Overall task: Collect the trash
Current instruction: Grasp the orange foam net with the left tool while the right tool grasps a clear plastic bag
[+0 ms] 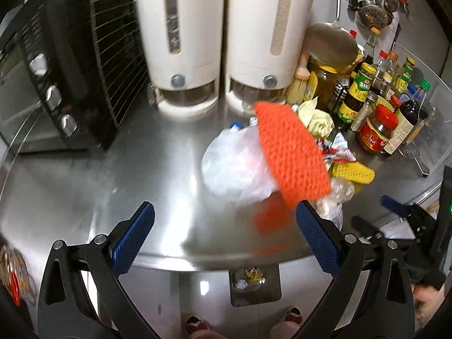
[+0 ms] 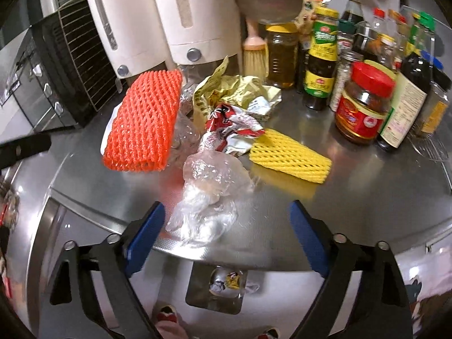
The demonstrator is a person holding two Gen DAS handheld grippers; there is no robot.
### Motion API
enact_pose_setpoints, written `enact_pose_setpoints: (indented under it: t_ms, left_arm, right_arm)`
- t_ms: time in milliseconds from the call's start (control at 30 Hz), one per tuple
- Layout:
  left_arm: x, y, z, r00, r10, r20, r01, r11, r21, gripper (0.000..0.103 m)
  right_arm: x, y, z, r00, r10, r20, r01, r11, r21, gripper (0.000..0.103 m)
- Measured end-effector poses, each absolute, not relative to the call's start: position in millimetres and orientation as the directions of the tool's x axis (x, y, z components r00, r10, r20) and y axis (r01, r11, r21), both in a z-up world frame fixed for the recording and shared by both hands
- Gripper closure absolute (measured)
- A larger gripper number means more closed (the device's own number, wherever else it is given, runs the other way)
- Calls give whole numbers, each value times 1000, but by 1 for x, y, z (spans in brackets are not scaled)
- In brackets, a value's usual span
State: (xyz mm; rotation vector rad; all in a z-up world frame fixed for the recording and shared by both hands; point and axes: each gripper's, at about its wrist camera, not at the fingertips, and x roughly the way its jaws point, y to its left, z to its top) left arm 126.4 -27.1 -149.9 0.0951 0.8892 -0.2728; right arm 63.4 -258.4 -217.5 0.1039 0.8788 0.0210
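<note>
An orange foam net [image 1: 292,152] hangs in the air over the steel counter [image 1: 158,169], apart from both jaws of my open left gripper [image 1: 224,234]; it also shows in the right wrist view [image 2: 144,121]. Under it lie a white plastic bag [image 1: 234,166], a yellow foam net [image 2: 289,156], a red-white wrapper [image 2: 231,132], a gold wrapper [image 2: 226,90] and clear crumpled plastic [image 2: 209,197]. My right gripper [image 2: 227,231] is open and empty, just in front of the clear plastic. A bin [image 2: 216,288] with trash sits on the floor below the counter edge.
A black toaster oven [image 1: 50,84] stands at the left. Two white dispensers [image 1: 220,39] stand at the back. Several sauce bottles and jars [image 2: 364,101] crowd the right side. A brush [image 2: 254,53] leans by them. Utensils [image 1: 373,11] hang on the wall.
</note>
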Motion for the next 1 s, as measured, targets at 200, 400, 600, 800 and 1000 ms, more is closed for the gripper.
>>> enact_pose_setpoints:
  t_ms: [200, 400, 600, 800, 1000]
  left_arm:
    - [149, -54, -151, 584, -219, -781, 309, 950, -35, 9]
    - [172, -79, -161, 549, -251, -797, 337, 940, -64, 12]
    - [200, -88, -180, 515, -235, -824, 317, 946, -72, 16]
    - [216, -89, -194, 479, -244, -843, 307, 947, -100, 28]
    - [218, -96, -204, 433, -281, -856, 332, 933, -139, 68]
  right_arm:
    - [84, -255, -236, 615, 70, -785, 15, 995, 100, 24]
    - [96, -259, -254, 606, 81, -791, 30, 992, 125, 32]
    - [104, -260, -259, 610, 57, -791, 20, 996, 87, 32]
    - [109, -265, -258, 606, 64, -793, 9, 996, 88, 49]
    - [110, -267, -259, 579, 133, -804, -29, 989, 143, 75]
